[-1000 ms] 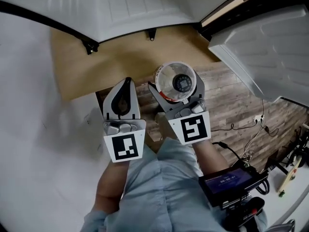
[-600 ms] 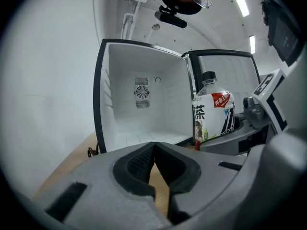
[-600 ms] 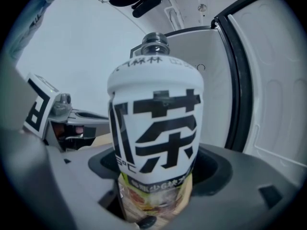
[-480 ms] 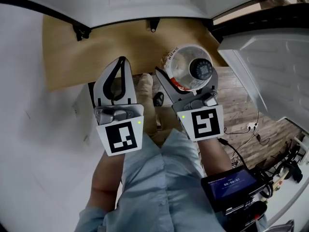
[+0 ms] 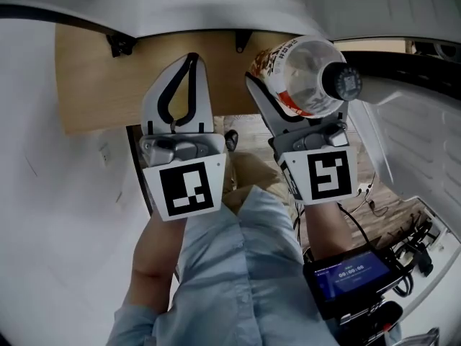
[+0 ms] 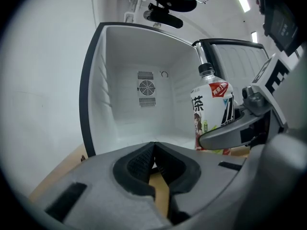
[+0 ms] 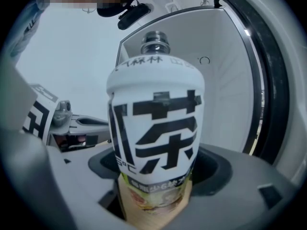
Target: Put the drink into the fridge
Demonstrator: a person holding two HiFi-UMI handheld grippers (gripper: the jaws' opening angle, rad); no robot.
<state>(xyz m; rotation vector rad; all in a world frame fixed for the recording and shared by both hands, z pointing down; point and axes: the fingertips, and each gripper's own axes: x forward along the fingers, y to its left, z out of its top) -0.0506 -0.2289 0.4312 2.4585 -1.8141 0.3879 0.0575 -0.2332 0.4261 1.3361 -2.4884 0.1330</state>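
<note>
My right gripper point(image 5: 288, 99) is shut on an upright tea bottle point(image 5: 306, 74) with a white label and dark cap; the bottle point(image 7: 156, 143) fills the right gripper view and also shows as the bottle point(image 6: 211, 114) in the left gripper view. My left gripper point(image 5: 180, 85) is beside it on the left, shut and empty, its pads point(image 6: 144, 164) meeting. Both point at the open white fridge point(image 6: 144, 90), whose inside is bare with a fan vent on the back wall. The bottle stands in front of the opening, right of its middle.
A tan board point(image 5: 94, 78) lies under the front of the fridge. The open fridge door point(image 5: 425, 150) stands at the right. Cables and a small screen device point(image 5: 349, 272) sit low at the right on the wood floor. A white wall point(image 5: 43, 215) is on the left.
Both grippers have moved forward toward the fridge opening, the bottle carried along in the right one. The view has shifted so the fridge edge now sits just beyond the fingertips.
</note>
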